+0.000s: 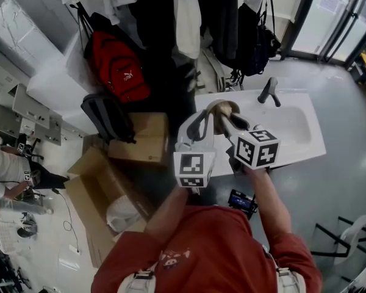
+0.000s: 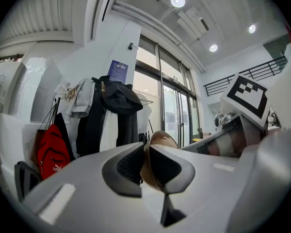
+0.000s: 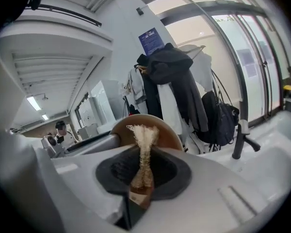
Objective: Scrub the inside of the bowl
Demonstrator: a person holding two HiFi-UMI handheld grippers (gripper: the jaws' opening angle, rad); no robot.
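Bowl [image 1: 221,108] [image 2: 161,140] [image 3: 168,130]: round, smooth and tan, wood-like, with a thin rim; tipped on edge in the air over the left end of the sink, between the 2 grippers.
Scrubber [image 3: 144,149]: pale, coarse strip of fibres, frayed and fanned at the top, brown at the lower end; standing upright with the frayed end across the bowl's inner face.
Left gripper [image 1: 201,124] [image 2: 146,166]: grey moulded body with dark ribbed pads and a black-and-white marker cube; 2 jaws almost together, clamped on the bowl's rim, 1 pad on each face.
Right gripper [image 1: 233,124] [image 3: 143,171]: same grey build and dark pads; jaws closed tight on the lower part of the scrubber.
Sink [image 1: 296,130]: white, glossy, rectangular basin with rounded corners.
Tap [image 1: 268,91]: dark, lever-shaped, at the sink's far edge.
Surroundings: red fabric backpack [image 1: 119,66], brown cardboard boxes [image 1: 140,140] on the floor, dark coats [image 2: 111,115] hanging on a rack.
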